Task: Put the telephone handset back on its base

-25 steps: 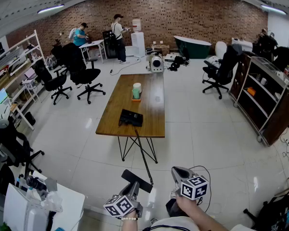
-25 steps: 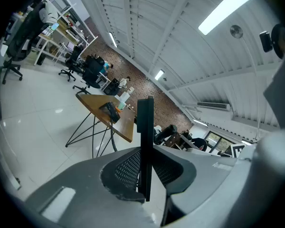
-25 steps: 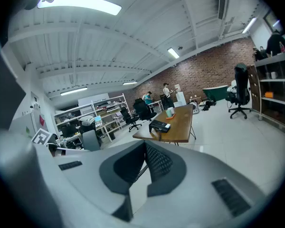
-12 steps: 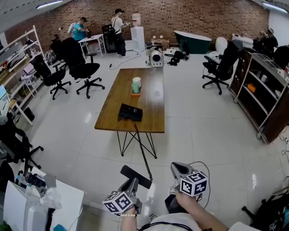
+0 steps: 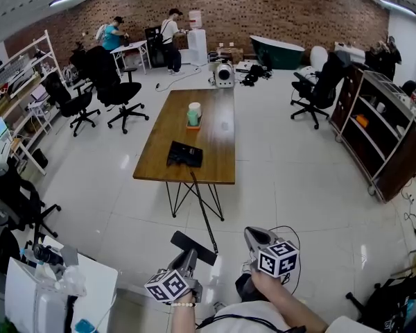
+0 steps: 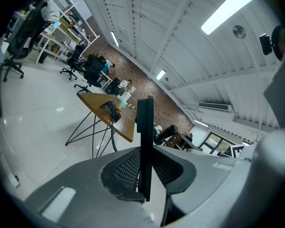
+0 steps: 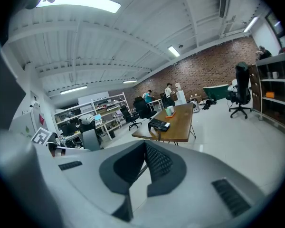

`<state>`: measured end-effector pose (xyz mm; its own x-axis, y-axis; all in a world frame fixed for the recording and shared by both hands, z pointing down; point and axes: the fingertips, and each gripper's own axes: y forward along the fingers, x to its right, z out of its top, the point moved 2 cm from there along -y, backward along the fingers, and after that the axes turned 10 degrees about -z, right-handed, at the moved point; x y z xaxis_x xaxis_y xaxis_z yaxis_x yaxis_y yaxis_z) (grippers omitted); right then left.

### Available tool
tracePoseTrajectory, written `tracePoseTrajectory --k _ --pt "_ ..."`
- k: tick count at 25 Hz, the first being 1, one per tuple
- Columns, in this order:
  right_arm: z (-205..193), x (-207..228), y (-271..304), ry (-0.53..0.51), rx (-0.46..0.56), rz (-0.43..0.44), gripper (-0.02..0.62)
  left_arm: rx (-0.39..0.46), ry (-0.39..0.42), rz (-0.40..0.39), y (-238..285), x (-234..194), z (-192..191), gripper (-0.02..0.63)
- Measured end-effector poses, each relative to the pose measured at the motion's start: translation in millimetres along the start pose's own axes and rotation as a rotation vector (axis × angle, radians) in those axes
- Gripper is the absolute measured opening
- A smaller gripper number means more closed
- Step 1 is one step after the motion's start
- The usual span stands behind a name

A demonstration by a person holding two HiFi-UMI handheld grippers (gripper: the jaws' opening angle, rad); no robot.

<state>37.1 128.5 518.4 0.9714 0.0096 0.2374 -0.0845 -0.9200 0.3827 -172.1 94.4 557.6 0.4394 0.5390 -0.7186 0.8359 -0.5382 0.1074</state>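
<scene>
My left gripper (image 5: 185, 258) is shut on a black telephone handset (image 5: 193, 247) low in the head view, well short of the table. In the left gripper view the handset (image 6: 145, 141) stands on edge between the mesh pads. Its black cord (image 5: 202, 214) runs across the floor up to the black phone base (image 5: 185, 154), which lies near the front edge of the long wooden table (image 5: 218, 165). My right gripper (image 5: 254, 237) hovers beside the left one, shut with nothing in it. The base (image 7: 159, 124) also shows far ahead in the right gripper view.
A green-and-white cup (image 5: 194, 113) stands mid-table. Black office chairs (image 5: 118, 96) and shelves (image 5: 14, 96) line the left. A dark shelf unit (image 5: 385, 137) stands at the right, a white desk (image 5: 55, 290) at lower left. Two people (image 5: 170, 37) stand by the brick wall.
The table and base have slid slightly up and left in the head view. Both grippers sit a little higher. The left gripper's hold on the handset is unchanged.
</scene>
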Motion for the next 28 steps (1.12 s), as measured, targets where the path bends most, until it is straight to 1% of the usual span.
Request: tracePoseTrajectory --k 13,21,28 --pt "13.1 15.1 21.5 0.001 -0.013 0.013 0.000 0.003 -0.015 0.013 23.1 -3.9 9.9 0.069" --pt "34.7 22.3 51.6 -0.007 -0.021 0.057 0.000 0.013 -0.004 0.036 50.2 -5.3 30.7 0.069" --pt "59.5 45.2 89.1 -0.002 -0.022 0.092 0.000 0.016 -0.007 0.070 88.0 -12.5 48.5 0.069"
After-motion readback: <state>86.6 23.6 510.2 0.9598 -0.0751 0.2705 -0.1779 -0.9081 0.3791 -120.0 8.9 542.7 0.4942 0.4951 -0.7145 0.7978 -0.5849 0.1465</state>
